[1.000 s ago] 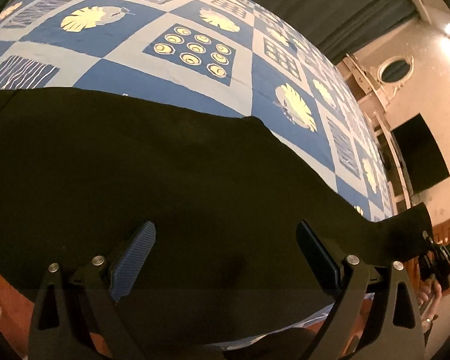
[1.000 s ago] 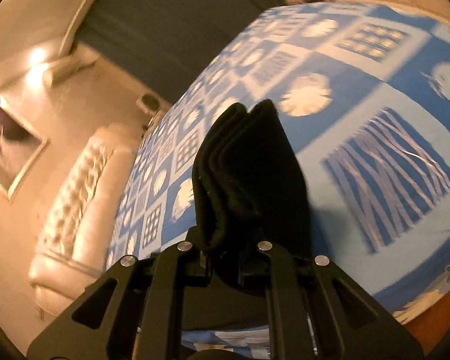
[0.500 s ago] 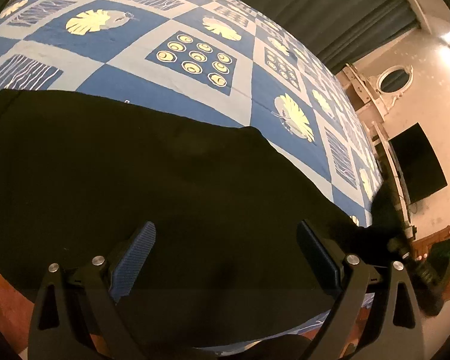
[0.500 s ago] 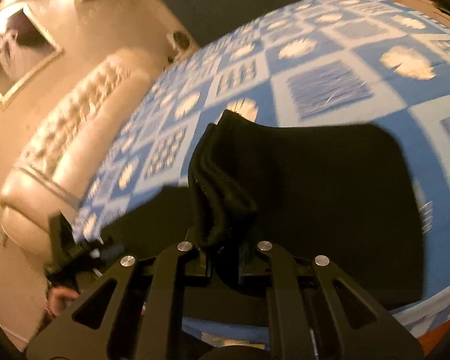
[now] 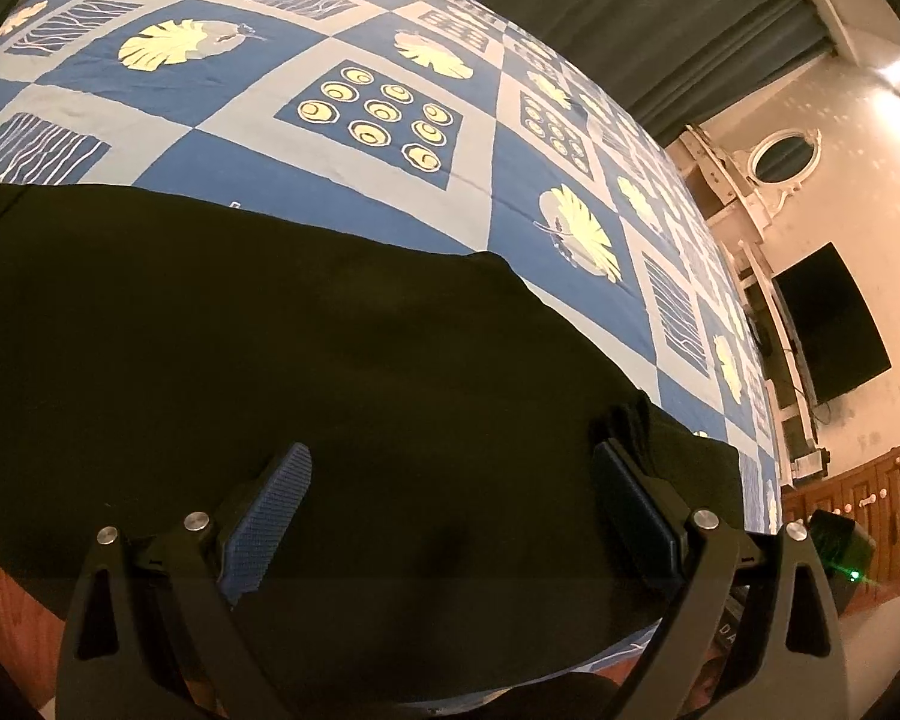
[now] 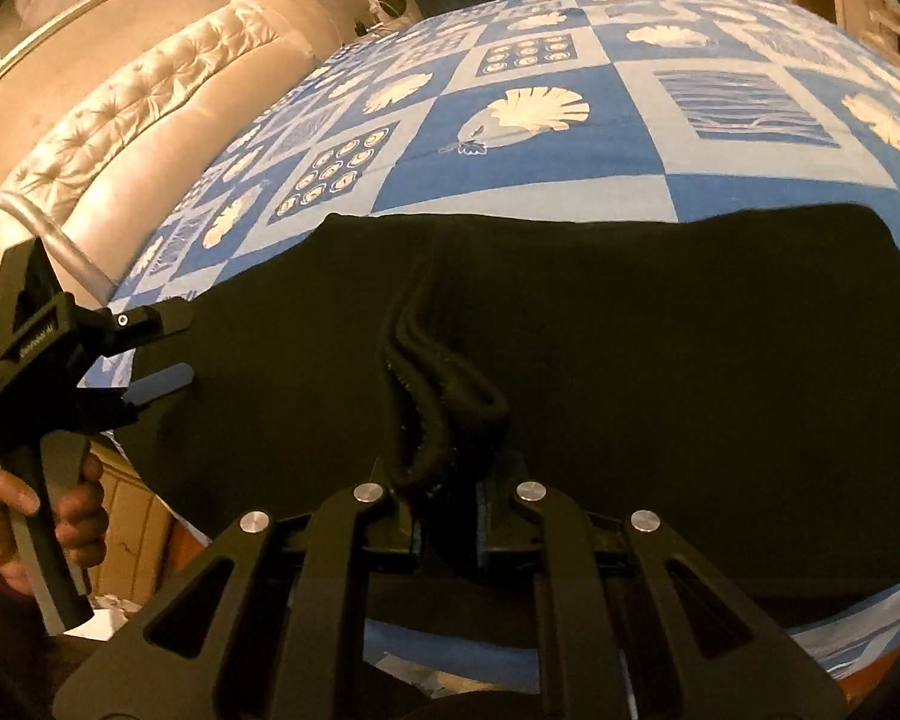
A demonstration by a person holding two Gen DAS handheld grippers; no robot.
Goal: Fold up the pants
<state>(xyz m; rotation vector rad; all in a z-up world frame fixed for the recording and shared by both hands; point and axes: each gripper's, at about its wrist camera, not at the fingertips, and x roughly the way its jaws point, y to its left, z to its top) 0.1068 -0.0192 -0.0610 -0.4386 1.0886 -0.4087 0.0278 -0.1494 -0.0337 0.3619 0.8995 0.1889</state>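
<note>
Black pants (image 5: pixel 270 330) lie flat on a blue patterned bedspread (image 5: pixel 390 60), near its front edge. My left gripper (image 5: pixel 450 510) hovers open above the cloth, nothing between its blue pads (image 5: pixel 270 516). A bunched fold of the pants (image 5: pixel 630 420) rises just beyond its right finger. In the right wrist view my right gripper (image 6: pixel 444 498) is shut on the stacked hem edges (image 6: pixel 426 396) of the pants (image 6: pixel 690 360), which are doubled over themselves. The left gripper (image 6: pixel 171 348) shows there at the left, open over the pants' end, held by a hand (image 6: pixel 72 516).
A cream tufted headboard (image 6: pixel 120 138) runs along the bed's left side. Dark curtains (image 5: pixel 630 30) hang behind the bed. A wall television (image 5: pixel 828 324), a white dresser with an oval mirror (image 5: pixel 780 156) and a wooden cabinet (image 5: pixel 870 510) stand to the right.
The right gripper swept leftward and down with the leg ends, laying them over the rest of the pants beside the left gripper. The left gripper stayed in place, still open.
</note>
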